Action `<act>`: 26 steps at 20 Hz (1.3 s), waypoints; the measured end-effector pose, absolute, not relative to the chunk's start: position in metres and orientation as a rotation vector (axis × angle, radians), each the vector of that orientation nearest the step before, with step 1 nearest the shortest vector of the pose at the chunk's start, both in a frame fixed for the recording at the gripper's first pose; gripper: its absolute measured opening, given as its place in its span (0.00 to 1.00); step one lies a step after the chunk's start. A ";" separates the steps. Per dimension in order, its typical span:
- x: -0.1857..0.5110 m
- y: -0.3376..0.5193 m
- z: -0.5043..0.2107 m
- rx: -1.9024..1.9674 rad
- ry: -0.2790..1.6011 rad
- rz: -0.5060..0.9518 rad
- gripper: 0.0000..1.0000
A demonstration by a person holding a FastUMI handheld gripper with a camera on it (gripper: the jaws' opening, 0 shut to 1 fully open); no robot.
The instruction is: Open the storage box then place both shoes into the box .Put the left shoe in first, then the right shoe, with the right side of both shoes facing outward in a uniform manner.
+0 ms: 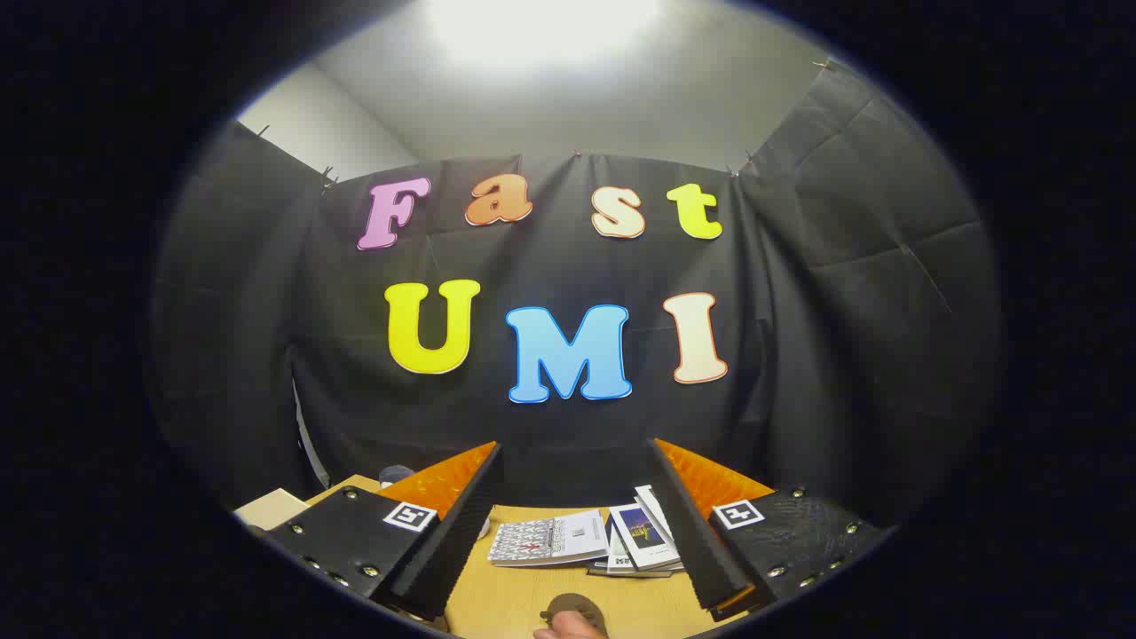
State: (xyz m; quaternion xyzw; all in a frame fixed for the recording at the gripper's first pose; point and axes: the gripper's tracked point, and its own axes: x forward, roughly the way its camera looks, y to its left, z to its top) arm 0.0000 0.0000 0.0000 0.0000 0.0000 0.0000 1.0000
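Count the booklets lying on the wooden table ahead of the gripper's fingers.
3 at least. One booklet lies between the open fingers; a second beside it; a third tucked behind that, against the other finger. More may be hidden beneath.

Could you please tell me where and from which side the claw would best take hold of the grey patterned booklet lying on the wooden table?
The grey patterned booklet lies flat on the wooden table just ahead of the open claw, beside a stack of leaflets. Probably best: come from the near side, slide one finger under its free near edge and pinch there, since a flat, thin thing offers only its edges.
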 end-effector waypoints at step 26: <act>0.016 0.042 -0.035 0.125 0.071 0.067 0.98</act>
